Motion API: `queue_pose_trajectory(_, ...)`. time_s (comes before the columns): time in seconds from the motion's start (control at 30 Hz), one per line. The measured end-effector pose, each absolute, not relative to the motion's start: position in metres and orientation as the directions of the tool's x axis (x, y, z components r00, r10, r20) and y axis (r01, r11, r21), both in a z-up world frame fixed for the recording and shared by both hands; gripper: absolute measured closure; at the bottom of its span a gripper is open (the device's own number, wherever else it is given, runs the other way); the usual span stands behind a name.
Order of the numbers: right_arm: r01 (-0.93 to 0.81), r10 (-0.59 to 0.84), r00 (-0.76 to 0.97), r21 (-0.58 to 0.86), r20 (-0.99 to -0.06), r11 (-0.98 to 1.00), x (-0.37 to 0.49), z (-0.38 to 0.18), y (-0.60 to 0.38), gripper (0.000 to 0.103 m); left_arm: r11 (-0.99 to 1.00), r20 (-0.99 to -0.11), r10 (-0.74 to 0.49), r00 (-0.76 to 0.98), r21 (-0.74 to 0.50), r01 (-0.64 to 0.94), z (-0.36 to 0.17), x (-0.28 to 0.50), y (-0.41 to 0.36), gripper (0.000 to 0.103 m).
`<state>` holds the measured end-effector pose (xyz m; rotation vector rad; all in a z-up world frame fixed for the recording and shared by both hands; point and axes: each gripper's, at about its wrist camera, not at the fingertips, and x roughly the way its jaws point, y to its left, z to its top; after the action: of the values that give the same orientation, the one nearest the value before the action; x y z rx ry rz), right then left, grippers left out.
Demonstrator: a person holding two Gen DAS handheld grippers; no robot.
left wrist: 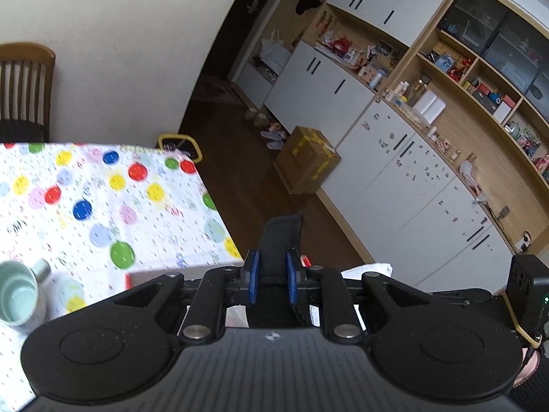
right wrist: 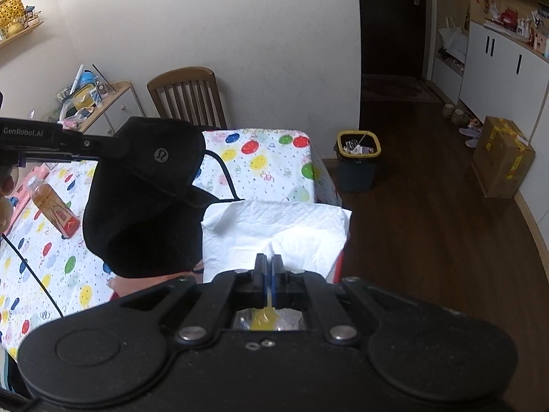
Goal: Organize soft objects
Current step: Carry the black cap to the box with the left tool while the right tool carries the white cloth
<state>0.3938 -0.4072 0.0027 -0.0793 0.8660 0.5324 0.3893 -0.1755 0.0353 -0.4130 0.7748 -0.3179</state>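
Observation:
My left gripper (left wrist: 271, 276) is shut on a black cap (left wrist: 279, 240). The right wrist view shows that cap (right wrist: 144, 199) hanging in the air above the table, held by the left gripper (right wrist: 113, 147) coming in from the left. My right gripper (right wrist: 268, 264) is shut on a white paper towel (right wrist: 274, 230), held up beside the cap at the table's near right corner. A yellow bit (right wrist: 262, 319) shows behind its fingers.
The table has a white cloth with coloured dots (left wrist: 103, 199). A pale green mug (left wrist: 19, 297) stands near the left. An orange drink bottle (right wrist: 55, 207) lies on the table. A wooden chair (right wrist: 188, 94), a yellow-rimmed bin (right wrist: 358, 158) and a cardboard box (right wrist: 501, 158) stand around.

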Motion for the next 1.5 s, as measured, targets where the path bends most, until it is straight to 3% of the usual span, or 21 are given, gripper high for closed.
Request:
queue_pose_trajectory(0.3,-0.455,0.417,0.498,0.181,-0.760,0.872,0.392,-0.019,-0.417,0.102,0.875,-0.667,-0.431,0.608,-0.474,0.101,-0.006,0.373,-0.185,0.087)
queue_pose_trajectory(0.67,-0.415,0.430,0.460,0.240,-0.777,0.878,0.407,-0.057,-0.411,0.102,0.931,-0.725,-0.334,0.602,-0.354,0.090,-0.041,0.354,-0.189,0.087)
queue_pose_trajectory(1.2,-0.424,0.393,0.418,0.207,-0.819,0.882,0.419,-0.092,-0.390,0.101,0.976,-0.756,-0.210,0.620,-0.203,0.083,-0.069,0.356,-0.200,0.087)
queue_pose_trajectory(1.5,-0.443,0.403,0.432,0.199,-0.806,0.874,0.416,-0.087,-0.392,0.099,0.969,-0.746,-0.230,0.625,-0.234,0.078,-0.068,0.354,-0.197,0.083)
